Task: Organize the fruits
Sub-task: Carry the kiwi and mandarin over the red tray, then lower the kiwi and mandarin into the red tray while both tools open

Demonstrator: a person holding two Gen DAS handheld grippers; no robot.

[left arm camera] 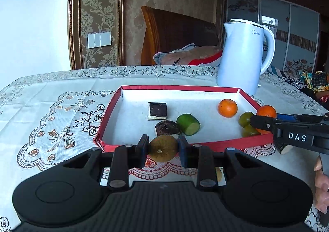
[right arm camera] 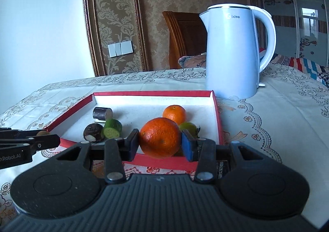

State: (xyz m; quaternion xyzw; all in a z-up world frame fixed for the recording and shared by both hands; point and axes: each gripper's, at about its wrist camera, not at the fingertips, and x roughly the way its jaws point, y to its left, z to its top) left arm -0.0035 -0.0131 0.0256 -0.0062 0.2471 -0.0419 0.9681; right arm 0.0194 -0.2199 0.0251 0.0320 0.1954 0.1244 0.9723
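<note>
My left gripper [left arm camera: 163,150] is shut on a brownish-green kiwi [left arm camera: 163,148], held just before the near wall of the red tray [left arm camera: 205,146]. My right gripper [right arm camera: 160,143] is shut on a large orange [right arm camera: 160,138] over the tray's near right edge [right arm camera: 164,162]; in the left wrist view that orange [left arm camera: 266,113] shows at the tray's right rim behind the right gripper's fingers [left arm camera: 265,124]. Inside the tray lie a small orange [left arm camera: 227,107], green fruits [left arm camera: 245,119], a green cut piece [left arm camera: 188,124] and dark cut pieces [left arm camera: 167,128].
A white electric kettle [left arm camera: 242,56] stands just behind the tray's far right corner. The table carries a patterned lace cloth [left arm camera: 61,120]. A bed with a wooden headboard [left arm camera: 176,32] lies beyond. A person's hand [left arm camera: 321,186] shows at the right edge.
</note>
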